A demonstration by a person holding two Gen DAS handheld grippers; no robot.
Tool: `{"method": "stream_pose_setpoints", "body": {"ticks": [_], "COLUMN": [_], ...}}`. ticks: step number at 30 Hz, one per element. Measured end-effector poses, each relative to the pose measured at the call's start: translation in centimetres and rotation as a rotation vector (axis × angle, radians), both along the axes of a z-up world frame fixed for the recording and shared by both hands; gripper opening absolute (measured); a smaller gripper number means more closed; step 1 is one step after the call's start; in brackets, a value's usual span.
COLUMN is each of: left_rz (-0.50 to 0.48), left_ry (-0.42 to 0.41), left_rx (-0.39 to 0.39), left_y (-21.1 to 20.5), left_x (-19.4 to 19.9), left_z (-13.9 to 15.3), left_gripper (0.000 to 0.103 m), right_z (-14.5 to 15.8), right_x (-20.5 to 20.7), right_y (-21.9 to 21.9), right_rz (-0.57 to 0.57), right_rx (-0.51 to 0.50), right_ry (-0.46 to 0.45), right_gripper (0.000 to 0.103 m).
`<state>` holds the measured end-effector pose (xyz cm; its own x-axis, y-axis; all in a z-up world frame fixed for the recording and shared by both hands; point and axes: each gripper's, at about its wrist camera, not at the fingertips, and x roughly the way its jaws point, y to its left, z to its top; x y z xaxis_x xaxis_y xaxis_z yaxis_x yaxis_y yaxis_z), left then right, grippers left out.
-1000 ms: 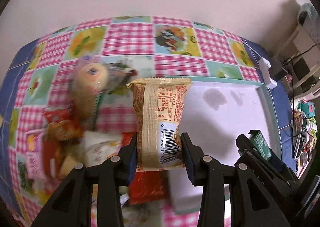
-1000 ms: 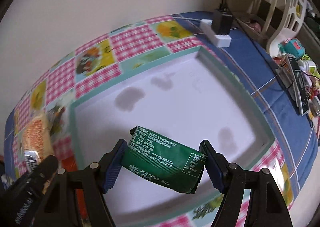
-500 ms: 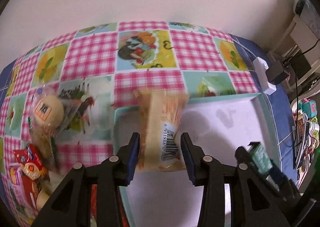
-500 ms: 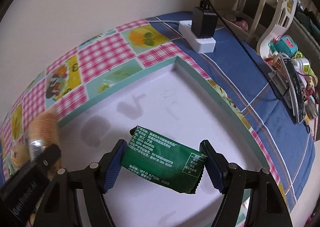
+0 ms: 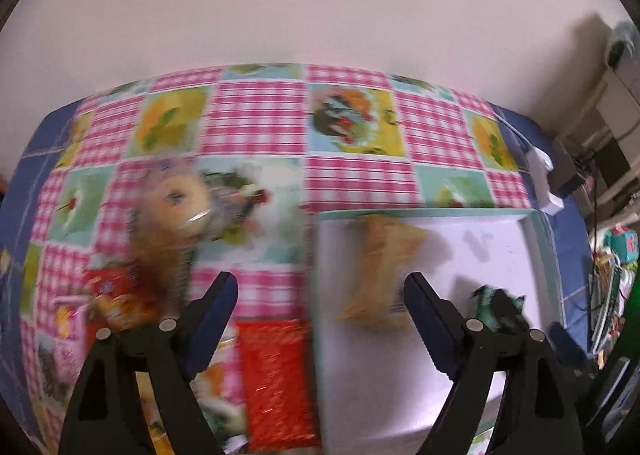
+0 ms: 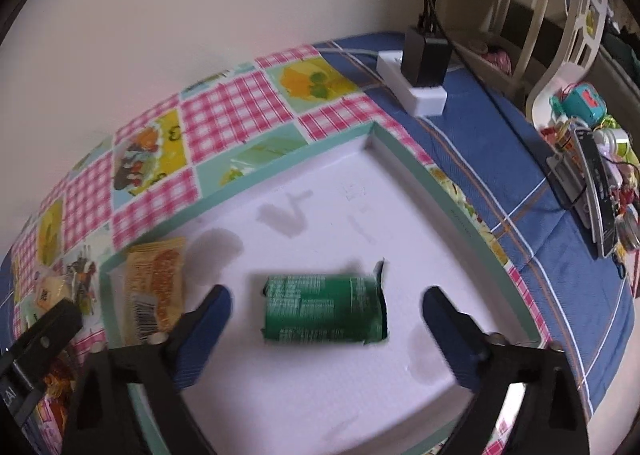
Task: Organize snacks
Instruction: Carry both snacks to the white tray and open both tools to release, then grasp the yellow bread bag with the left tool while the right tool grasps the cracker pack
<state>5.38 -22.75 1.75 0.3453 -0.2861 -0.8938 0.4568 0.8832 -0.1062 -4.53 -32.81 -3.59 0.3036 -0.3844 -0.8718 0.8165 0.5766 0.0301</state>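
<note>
Right wrist: green packet (image 6: pixel 322 309) print blurred; barcode on orange packet (image 6: pixel 154 287).

The bench, covered by a pink-checked patchwork oilcloth (image 5: pixel 256 127) over blue cloth (image 6: pixel 500 159), carries a shallow white tray with teal rim (image 6: pixel 416 163) toward its right edge, a blurred heap of snack packets (image 5: pixel 152 255) toward its left edge, and a white power strip (image 6: pixel 412 85) at the far right corner.

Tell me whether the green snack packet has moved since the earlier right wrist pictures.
Yes. The green snack packet has left the open right hand-held gripper and dropped onto the white tray floor.
</note>
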Motion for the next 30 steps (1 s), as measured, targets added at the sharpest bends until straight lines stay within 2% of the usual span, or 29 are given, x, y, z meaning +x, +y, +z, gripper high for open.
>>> {"method": "stream_pose_setpoints", "body": {"ticks": [5,7,11,13,19,24,30], "left_rz": [0.1,0.142,0.208,0.232,0.257,0.281,0.321], "left_ry": [-0.032,-0.05,-0.067,-0.073,-0.055,-0.046,-0.032], "left_rx": [0.011,0.022,0.031,0.039,0.042,0.056,0.049], "left_y": [5.3,7.2,10.8,12.2,14.9,16.4,18.5], "left_x": [-0.3,-0.6,-1.2,-1.6,-2.8,-3.9,-5.0], "left_z": [0.2,0.1,-0.2,-0.4,-0.8,-1.1,-1.4], "left_gripper": [0.087,0.098,0.099,0.102,0.103,0.103,0.103], "right_z": [0.7,0.9,1.3,1.5,1.2,0.5,-0.3], "right_x": [-0.8,-1.3,-1.7,-1.8,-2.3,-3.1,-4.1], "right_y": [1.7,2.6,4.7,5.9,9.5,12.8,14.9], "right_rz": [0.019,0.028,0.063,0.084,0.159,0.235,0.272], "right_rx": [-0.007,0.007,0.017,0.006,0.061,0.079,0.102], "right_ry": [-0.028,-0.044,-0.063,-0.066,-0.101,-0.089,-0.073], "right_gripper": [0.103,0.103,0.103,0.103,0.103,0.103,0.103]}}
